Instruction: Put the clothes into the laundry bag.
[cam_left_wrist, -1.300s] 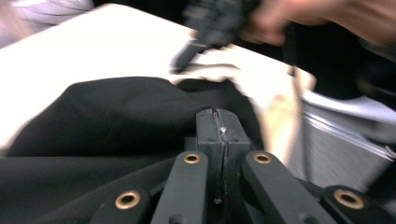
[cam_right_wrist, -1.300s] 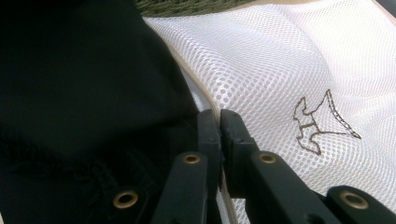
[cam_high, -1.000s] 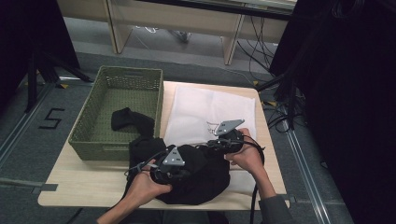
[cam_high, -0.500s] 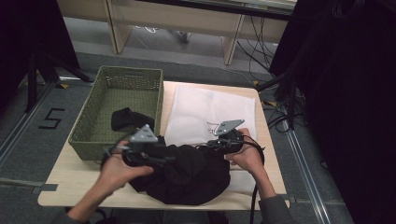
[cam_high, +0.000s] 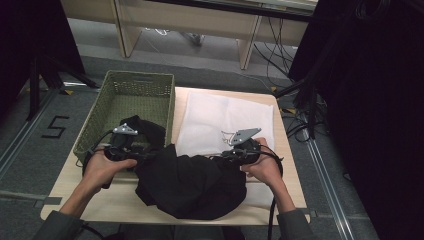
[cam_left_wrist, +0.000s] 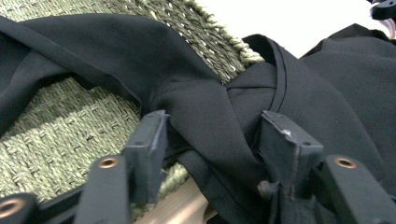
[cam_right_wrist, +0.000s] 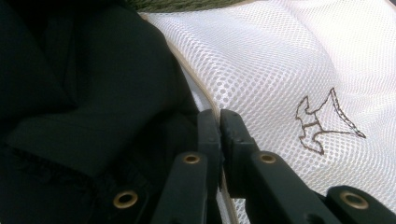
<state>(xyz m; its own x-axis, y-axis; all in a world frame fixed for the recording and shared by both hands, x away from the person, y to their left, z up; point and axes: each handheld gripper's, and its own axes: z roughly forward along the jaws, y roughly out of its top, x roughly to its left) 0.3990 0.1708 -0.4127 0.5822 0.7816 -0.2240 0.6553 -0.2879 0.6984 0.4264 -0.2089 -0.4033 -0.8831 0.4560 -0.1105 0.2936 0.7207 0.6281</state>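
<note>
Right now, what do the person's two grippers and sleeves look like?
Both the left gripper and the right gripper are black, each topped by a grey three-cornered plate. Their flat black jaws carry brass-coloured rivets. A black cable trails from each. The sleeves are grey-green.

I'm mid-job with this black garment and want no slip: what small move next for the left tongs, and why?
Probably close the left tongs on the black garment. Their jaws have just opened and stand apart around a fold of it that drapes over the green basket rim, while the right tongs are shut on the white mesh bag edge.
</note>
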